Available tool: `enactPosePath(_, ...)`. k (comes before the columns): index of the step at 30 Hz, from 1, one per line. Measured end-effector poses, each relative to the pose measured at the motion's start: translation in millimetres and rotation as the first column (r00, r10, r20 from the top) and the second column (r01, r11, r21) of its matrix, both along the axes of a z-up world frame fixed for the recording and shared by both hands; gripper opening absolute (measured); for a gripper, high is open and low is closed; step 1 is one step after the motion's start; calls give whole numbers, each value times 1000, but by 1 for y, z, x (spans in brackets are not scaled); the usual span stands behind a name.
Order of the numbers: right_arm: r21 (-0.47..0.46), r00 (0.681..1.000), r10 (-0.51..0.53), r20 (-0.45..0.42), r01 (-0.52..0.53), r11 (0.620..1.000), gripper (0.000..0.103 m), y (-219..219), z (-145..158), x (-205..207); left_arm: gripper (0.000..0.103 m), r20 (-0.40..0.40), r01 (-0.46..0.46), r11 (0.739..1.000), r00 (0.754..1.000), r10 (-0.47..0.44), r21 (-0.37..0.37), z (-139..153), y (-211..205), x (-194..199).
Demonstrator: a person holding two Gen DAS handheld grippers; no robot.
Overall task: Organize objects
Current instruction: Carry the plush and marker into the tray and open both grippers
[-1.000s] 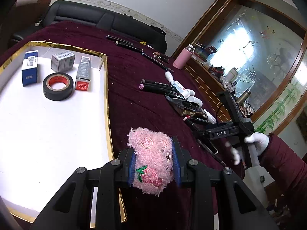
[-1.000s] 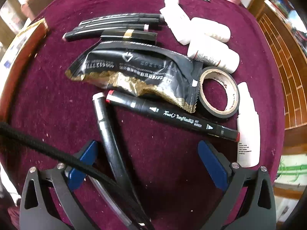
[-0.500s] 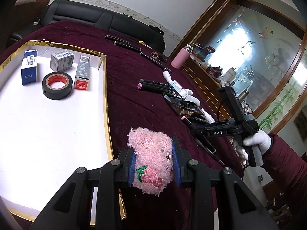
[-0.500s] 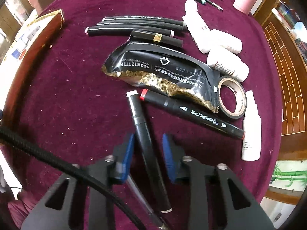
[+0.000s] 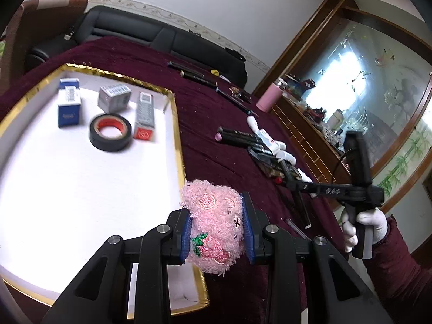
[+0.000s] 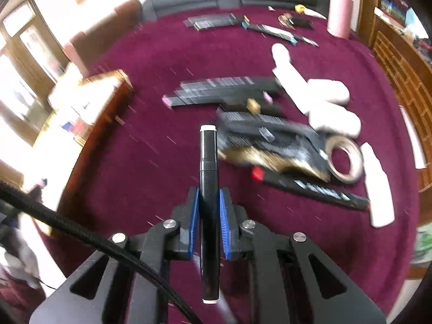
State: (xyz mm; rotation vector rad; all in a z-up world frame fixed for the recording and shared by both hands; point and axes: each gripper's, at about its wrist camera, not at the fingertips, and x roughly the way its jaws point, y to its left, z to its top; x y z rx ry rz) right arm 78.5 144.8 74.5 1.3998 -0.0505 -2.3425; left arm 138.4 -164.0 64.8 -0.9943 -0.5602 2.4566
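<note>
The right tongs [image 6: 209, 213] are pinching a stiff, light black marker [image 6: 208, 162] mid-barrel, while the left tongs [image 5: 218, 232] are squeezing a soft pink plush [image 5: 213, 224].

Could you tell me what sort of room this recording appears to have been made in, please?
Most likely a living or dining room in a home. A black sofa stands behind the table with a dark red cloth, and a wooden cabinet crowded with household items sits below a decorated glass panel.
</note>
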Motion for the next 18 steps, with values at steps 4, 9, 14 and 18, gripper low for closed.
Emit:
enactPosePath(4, -195, 999, 37, -28, -42, 980, 12, -27, 20, -5, 26, -39, -29, 999, 999, 28, -26, 14, -16, -1)
enactPosePath(9, -388, 992, 125, -24, -124, 913, 13, -72, 33, -16, 26, -92, -114, 990, 990, 106, -86, 38, -53, -4)
enactPosePath(14, -494, 978, 207, 30, -165, 853, 13, -127, 25, -33, 26, -99, -193, 957, 980, 175, -219, 45, -88, -27)
enactPosePath(18, -539, 961, 251, 112, -154, 828, 13, -171, 2, -52, 26, -41, -219, 931, 975, 217, -291, 32, -111, -60)
